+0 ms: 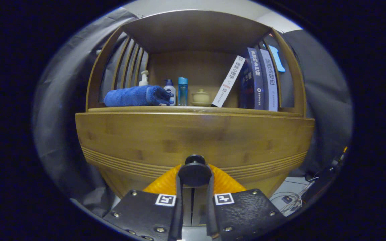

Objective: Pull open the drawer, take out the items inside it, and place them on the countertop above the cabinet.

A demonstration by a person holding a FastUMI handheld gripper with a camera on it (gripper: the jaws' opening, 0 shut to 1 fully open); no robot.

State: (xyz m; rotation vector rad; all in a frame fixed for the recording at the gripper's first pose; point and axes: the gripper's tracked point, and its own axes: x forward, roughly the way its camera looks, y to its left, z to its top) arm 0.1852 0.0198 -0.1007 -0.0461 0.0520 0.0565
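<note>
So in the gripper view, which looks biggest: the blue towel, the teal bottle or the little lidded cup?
1. Rolled blue towel
2. Teal bottle
3. Lidded cup
All sit on one shelf, so nearness hardly matters.

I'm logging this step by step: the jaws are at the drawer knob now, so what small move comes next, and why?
Probably a straight pull back. The gripper has its jaws closed on the black knob, one on each side, and the drawer front looks flush with the cabinet, so its contents cannot be reached yet.

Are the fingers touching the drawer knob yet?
Touching: in the gripper view both fingers press the black knob from either side, with no gap showing.
</note>
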